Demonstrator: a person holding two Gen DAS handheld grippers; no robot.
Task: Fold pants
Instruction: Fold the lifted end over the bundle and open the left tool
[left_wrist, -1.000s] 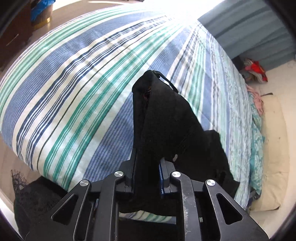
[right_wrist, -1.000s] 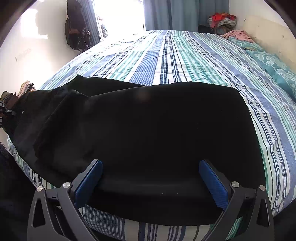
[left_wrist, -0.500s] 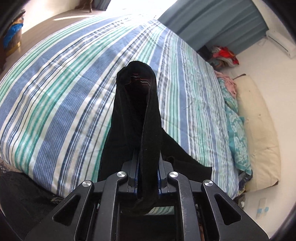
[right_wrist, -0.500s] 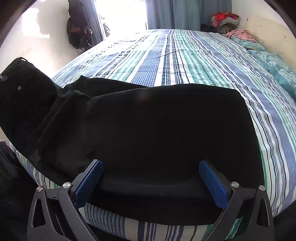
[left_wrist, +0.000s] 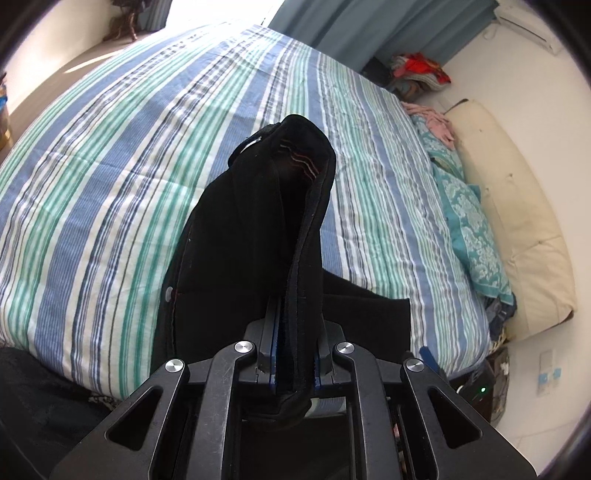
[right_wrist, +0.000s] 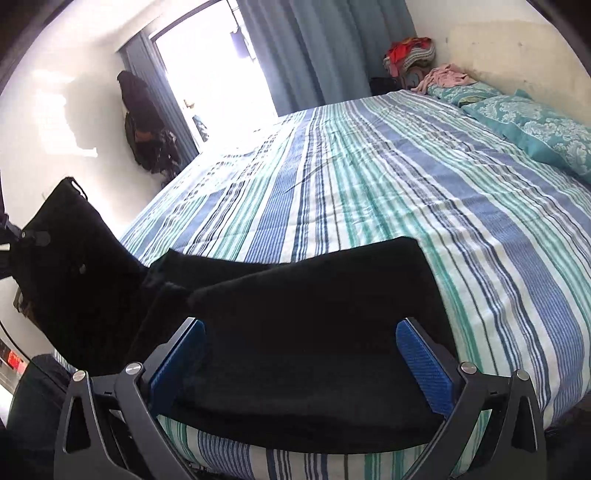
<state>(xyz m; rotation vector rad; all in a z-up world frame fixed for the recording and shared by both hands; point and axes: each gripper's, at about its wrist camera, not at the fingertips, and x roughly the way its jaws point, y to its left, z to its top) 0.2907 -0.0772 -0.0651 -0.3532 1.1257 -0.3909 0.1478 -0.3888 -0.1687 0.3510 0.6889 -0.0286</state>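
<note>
Black pants (left_wrist: 236, 236) pinched at one end and raised above a striped bedspread (left_wrist: 110, 177).
Left gripper (left_wrist: 293, 354) is clenched on a bunched fold of the pants, which stands up between its blue pads; the other end lies flat at the bed's near edge. Right gripper (right_wrist: 301, 354) hovers over that flat part (right_wrist: 314, 314), jaws spread wide on either side, grasping nothing. Teal patterned pillows (right_wrist: 535, 129) lie along the far side.
</note>
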